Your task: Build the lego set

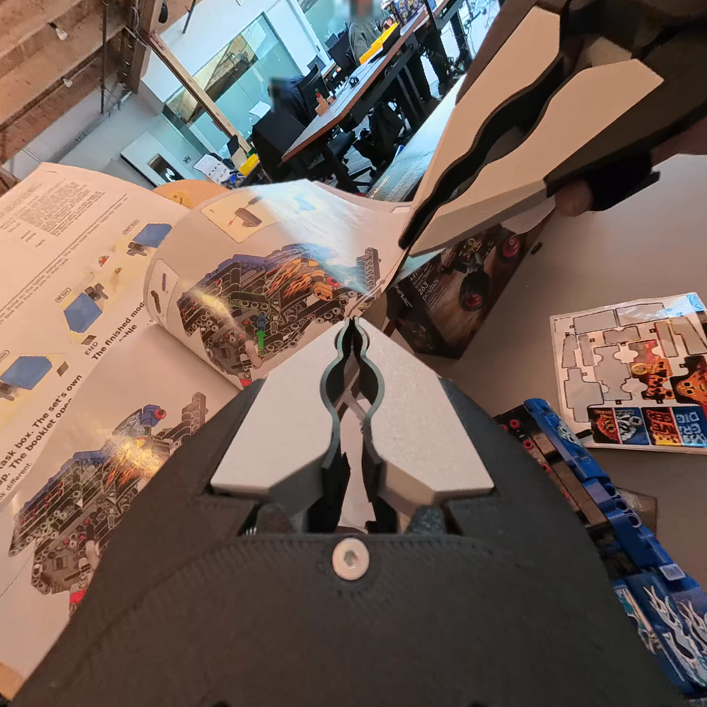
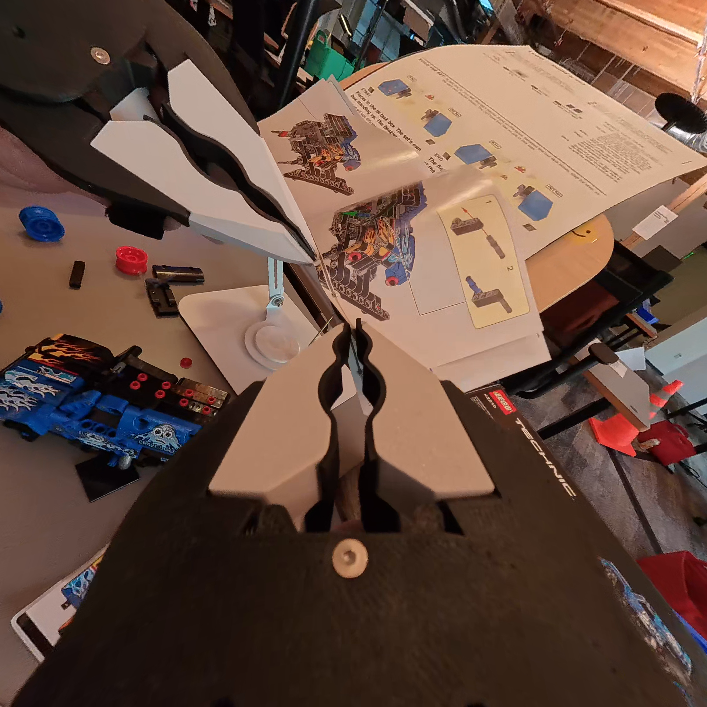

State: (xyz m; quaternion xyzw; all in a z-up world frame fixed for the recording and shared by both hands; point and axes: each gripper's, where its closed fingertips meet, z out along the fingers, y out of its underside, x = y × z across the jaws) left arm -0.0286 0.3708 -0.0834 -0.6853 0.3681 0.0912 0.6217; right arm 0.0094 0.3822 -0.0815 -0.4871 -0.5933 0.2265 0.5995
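The instruction booklet (image 1: 267, 275) lies open, and one page with truck pictures curls up off it. My left gripper (image 1: 352, 321) is shut on that page's lower edge. My right gripper (image 1: 406, 246) comes in from the upper right and is shut on the same page's edge. In the right wrist view my right gripper (image 2: 354, 325) pinches a strip of the page (image 2: 382, 248), and my left gripper (image 2: 313, 260) grips it from the left. The part-built blue and black truck (image 2: 95, 405) lies on the table and also shows in the left wrist view (image 1: 597, 497).
The set's box (image 1: 451, 298) stands behind the booklet. A sticker sheet (image 1: 631, 371) lies to the right. A blue wheel hub (image 2: 41, 223), a red hub (image 2: 131, 260) and black pieces (image 2: 178, 273) lie loose. A white stand base (image 2: 229, 317) sits nearby. A large printed sheet (image 2: 535, 114) lies under the booklet. The left gripper's tips are roughly 5 centimeters from the right gripper's.
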